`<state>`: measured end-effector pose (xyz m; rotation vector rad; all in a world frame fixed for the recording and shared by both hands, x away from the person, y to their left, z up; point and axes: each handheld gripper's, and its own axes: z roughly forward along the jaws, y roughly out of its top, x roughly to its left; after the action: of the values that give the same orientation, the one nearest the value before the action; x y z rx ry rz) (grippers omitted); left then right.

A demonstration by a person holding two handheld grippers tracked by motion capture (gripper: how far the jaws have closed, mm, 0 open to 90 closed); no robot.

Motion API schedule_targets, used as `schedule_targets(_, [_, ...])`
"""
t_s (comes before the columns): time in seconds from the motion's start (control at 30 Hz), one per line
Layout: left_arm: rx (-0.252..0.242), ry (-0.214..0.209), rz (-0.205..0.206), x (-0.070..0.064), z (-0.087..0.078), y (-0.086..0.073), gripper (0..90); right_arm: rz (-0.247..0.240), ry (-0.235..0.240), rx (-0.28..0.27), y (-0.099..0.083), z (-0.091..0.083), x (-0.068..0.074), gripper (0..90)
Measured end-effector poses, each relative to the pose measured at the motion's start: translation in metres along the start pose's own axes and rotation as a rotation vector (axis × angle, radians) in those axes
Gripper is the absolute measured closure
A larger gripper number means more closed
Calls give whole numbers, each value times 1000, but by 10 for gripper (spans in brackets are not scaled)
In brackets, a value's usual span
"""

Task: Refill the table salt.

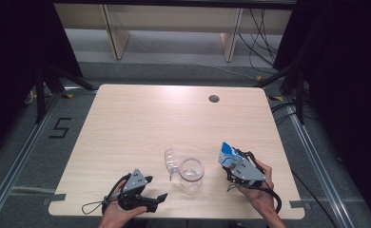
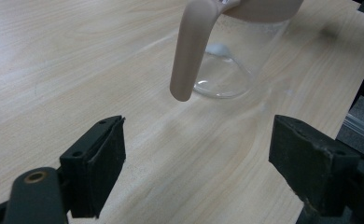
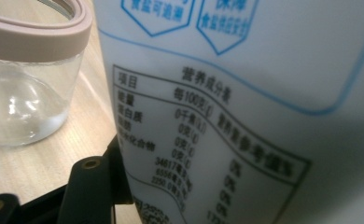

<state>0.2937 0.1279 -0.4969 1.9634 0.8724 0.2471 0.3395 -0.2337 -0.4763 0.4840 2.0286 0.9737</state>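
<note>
We are gripping the salt bag (image 3: 245,112) in our right claw (image 1: 231,161) beside the glass jar (image 1: 191,172); our left claw (image 2: 196,163) is gaping wide near it.

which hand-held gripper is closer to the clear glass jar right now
Right, narrowly. The right hand-held gripper holds a white-and-blue packet just right of the clear glass jar with the beige rim. The left hand-held gripper, open, sits below-left of it.
</note>
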Motion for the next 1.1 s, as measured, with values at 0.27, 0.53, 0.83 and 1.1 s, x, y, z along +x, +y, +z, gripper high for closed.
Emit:
schedule_targets(0.27, [11,-1,22,0,1,0,181,-81,-53,8,6,0,1,406])
schedule_targets(0.53, [9,2,8,0,0,0,181,-162,-95,42,9,1,3,408])
schedule_targets(0.83, [21,0,12,0,0,0,181,-227,-127,61,12,5,6,408])
schedule_targets(1.1, [14,0,32,-1,2,-1,178,-290,-125,51,17,8,10,411])
